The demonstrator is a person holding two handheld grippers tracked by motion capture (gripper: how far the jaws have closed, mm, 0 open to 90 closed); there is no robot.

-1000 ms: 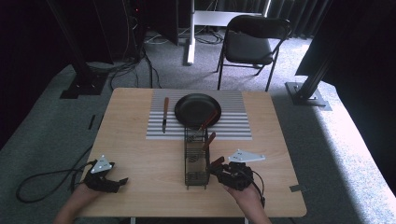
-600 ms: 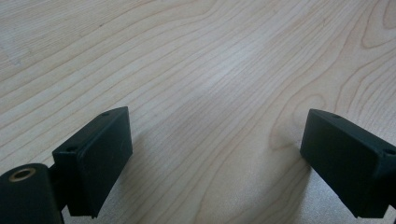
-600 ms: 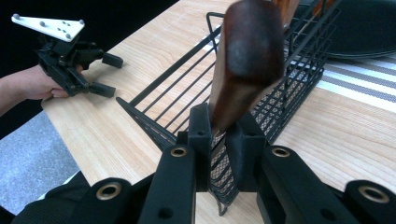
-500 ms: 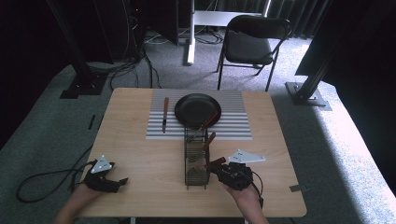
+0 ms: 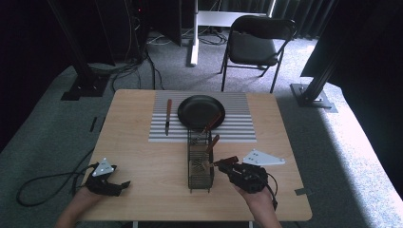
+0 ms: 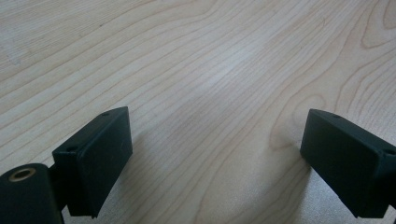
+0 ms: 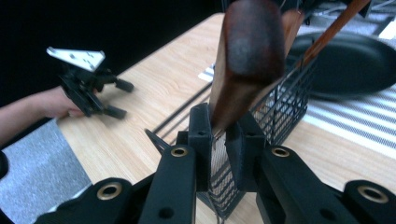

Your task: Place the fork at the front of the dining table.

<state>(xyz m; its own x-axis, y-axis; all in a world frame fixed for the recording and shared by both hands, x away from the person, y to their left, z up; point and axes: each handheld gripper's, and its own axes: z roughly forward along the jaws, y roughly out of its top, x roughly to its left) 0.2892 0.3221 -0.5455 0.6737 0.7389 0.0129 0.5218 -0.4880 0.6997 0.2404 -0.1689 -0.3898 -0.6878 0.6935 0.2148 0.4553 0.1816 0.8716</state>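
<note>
Wire basket (image 5: 200,164) is standing mid-table (image 5: 142,156), holding wooden-handled utensils. Right gripper (image 7: 218,135) is clenching one wooden handle (image 7: 245,60) over that basket. Left gripper (image 6: 217,158) is resting released on bare wood. Black pan (image 5: 201,112) and knife (image 5: 167,115) are lying on a striped mat (image 5: 237,126); folding chair (image 5: 252,45) behind.
</note>
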